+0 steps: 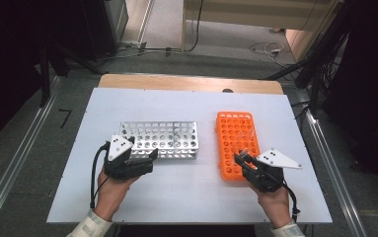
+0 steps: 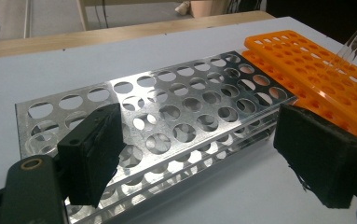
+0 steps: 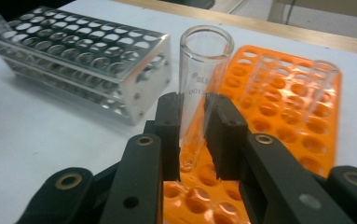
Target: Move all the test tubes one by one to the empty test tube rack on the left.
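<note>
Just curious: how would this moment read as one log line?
right gripper: shut on glass tube | over orange rack | left gripper: open by metal rack

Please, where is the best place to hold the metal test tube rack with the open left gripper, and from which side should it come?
Probably the near long edge of the metal rack. Its stacked thin plates form a narrow lip that open jaws can straddle. The left gripper already faces that edge from the person's side, jaws spread wide, so a straight advance seems enough. The top plate is all holes and too wide to span.

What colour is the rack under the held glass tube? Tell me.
Orange rack, clearest in the right gripper view, beneath the glass tube.
</note>
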A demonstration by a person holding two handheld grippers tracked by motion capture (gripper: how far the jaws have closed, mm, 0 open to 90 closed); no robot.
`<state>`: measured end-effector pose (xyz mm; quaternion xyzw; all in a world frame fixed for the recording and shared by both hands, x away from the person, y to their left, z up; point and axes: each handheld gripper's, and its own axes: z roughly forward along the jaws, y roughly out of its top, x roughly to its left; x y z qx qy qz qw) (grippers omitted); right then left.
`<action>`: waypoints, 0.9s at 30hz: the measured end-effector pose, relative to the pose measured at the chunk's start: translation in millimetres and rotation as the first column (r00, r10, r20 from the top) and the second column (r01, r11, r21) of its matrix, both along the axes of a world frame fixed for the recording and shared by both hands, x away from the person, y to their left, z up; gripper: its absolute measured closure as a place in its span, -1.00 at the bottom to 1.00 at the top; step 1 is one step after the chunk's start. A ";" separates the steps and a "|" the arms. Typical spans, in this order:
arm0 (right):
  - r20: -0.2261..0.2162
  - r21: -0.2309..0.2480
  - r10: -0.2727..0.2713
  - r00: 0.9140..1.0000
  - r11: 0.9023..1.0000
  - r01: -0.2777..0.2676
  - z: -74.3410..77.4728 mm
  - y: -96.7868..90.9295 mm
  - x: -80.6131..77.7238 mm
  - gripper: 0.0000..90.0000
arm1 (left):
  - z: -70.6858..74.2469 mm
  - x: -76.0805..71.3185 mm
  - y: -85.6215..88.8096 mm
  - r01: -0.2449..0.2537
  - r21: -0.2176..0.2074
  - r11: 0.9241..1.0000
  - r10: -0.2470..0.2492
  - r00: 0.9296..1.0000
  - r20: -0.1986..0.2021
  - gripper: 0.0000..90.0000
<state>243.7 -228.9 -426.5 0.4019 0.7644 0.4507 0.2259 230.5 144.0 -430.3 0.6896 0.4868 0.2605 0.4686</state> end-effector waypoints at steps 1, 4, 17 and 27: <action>0.001 -0.004 0.009 1.000 1.000 -0.009 -0.1 3.1 -0.5 0.62 | 0.1 -0.3 -0.6 0.000 -0.001 1.000 0.000 1.000 0.001 -0.65; -0.006 -0.007 0.037 0.999 0.999 -0.037 -0.6 11.8 -1.8 0.62 | 0.8 -1.1 -1.9 0.005 -0.003 1.000 -0.005 1.000 0.002 -0.65; -0.029 -0.017 0.131 0.991 0.991 -0.132 -1.9 50.3 0.2 0.62 | 2.5 -5.1 -11.8 0.041 0.010 0.999 -0.041 0.999 0.009 -0.65; -0.049 -0.043 0.209 0.977 0.977 -0.211 -5.5 83.4 2.1 0.62 | 3.2 -6.6 -13.8 0.053 0.004 0.999 -0.053 0.999 0.011 -0.65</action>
